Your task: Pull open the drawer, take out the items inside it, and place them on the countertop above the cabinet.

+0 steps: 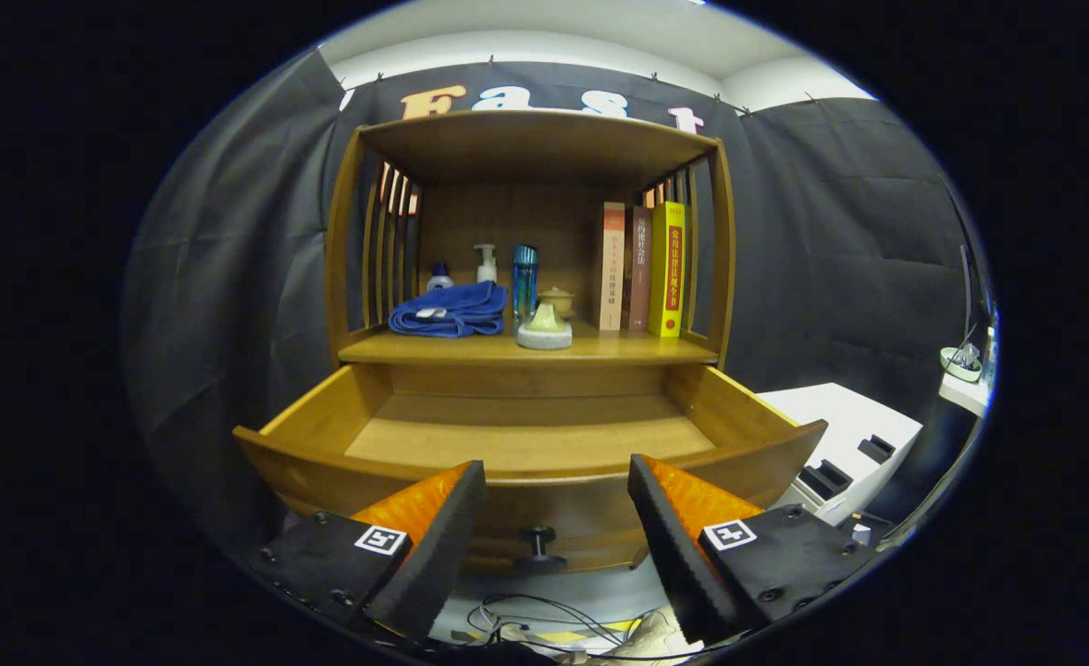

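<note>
Wood of a warm honey tone made up the whole cabinet [530,148], seen head-on past the gripper [555,499]. The gripper's two fingers [442,527] stood wide apart with nothing between them; neither touched anything. Between the fingers and just beyond them, a dark knob [538,546] projected from the drawer's curved front. Below the knob, cables [544,620] lay on the floor.

The drawer [525,444] was pulled fully out toward the fingers. Its bare wooden bottom was visible from wall to wall, with no object seen lying in it; the strip just behind the front panel was hidden.

Above the drawer, the countertop [618,350] carried several things. Nearest its front edge sat a small pale lidded dish [544,328]. Just left of it lay a folded blue cloth [450,310]. Behind the cloth stood a small white bottle with a blue cap [439,276] and a white pump bottle [486,263]. A tall blue bottle [524,277] stood upright between the pump bottle and a small tan pot [557,301], behind the dish. To the right, three books [641,268] stood upright side by side against the slatted side wall: one pale, one dark brown, one yellow. A top shelf roofed this space.

Right of the cabinet, lower, stood a white box [845,435] with dark slots. Black cloth [840,240] hung behind everything.
</note>
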Motion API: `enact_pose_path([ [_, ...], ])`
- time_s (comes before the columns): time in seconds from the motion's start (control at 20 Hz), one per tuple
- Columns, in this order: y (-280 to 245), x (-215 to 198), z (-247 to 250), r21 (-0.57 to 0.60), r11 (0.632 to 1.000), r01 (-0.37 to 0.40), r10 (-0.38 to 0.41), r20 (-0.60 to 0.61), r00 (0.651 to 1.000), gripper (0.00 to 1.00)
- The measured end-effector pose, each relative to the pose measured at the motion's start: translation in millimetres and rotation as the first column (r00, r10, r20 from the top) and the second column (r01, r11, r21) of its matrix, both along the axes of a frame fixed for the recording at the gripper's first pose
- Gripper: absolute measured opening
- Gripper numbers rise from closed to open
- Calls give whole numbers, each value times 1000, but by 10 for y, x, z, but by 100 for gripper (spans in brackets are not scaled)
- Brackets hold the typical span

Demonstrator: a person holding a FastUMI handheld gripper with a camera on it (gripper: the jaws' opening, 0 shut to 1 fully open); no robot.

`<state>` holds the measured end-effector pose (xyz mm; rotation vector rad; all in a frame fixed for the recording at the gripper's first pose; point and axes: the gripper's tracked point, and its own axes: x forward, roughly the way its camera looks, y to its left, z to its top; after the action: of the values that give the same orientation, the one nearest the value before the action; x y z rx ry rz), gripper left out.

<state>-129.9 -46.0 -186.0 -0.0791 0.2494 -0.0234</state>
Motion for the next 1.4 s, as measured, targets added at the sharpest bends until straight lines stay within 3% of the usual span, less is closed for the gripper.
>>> enact_pose_path([
  [0.3, -13, 43, -255, 5, 1000, 19, -19, -44, 999, 100],
  [1.0, 84, 204, -257, 31, 999, 20, -18, -39, 999, 96],
  [1.4, 79, 554, -300, 42, 998, 49, -47, -47, 998, 96],
])
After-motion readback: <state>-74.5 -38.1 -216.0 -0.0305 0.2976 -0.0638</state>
